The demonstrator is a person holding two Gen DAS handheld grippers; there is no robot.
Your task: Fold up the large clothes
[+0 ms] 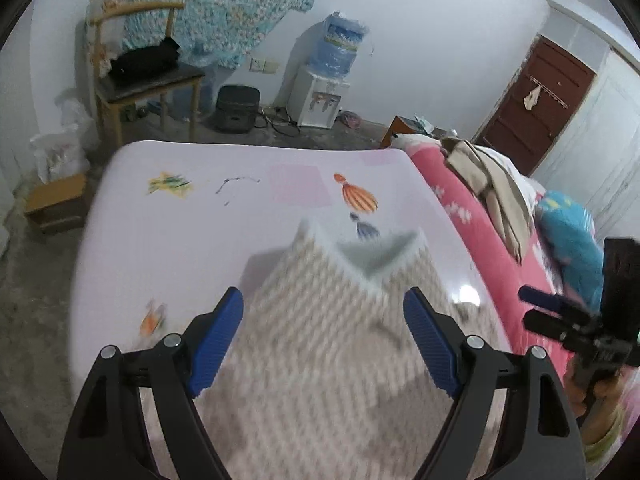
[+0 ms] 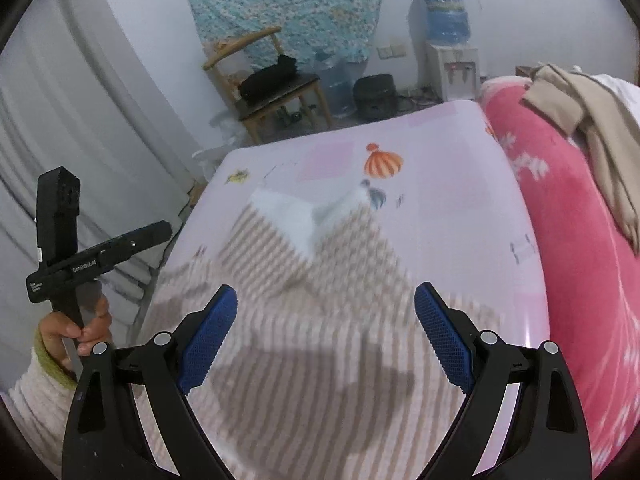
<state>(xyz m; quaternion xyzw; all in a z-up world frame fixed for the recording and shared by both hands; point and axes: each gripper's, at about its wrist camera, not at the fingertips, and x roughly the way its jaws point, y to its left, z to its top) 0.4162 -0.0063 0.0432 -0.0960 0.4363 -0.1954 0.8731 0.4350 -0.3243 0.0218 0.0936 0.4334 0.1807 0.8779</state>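
Observation:
A beige-and-white striped garment [image 1: 320,360] [image 2: 320,280] lies spread on the pale pink bed sheet [image 1: 180,240] [image 2: 448,208], its white collar [image 1: 372,256] [image 2: 296,216] pointing toward the far end of the bed. My left gripper [image 1: 324,300] hovers above the garment, open, with nothing between its blue pads [image 1: 218,340]. Beside it my right gripper [image 2: 326,292] also hovers above the cloth, open and empty. Each gripper shows at the edge of the other's view, held by a hand [image 2: 86,328]. The garment is motion-blurred.
A pink blanket [image 1: 452,200] [image 2: 580,240] with beige clothes [image 1: 492,184] [image 2: 592,120] and a blue bundle [image 1: 568,232] lies along the bed's right side. Beyond the bed stand a wooden chair [image 1: 148,80], a water dispenser [image 1: 320,96], a low stool [image 1: 56,200] and a brown door [image 1: 536,104].

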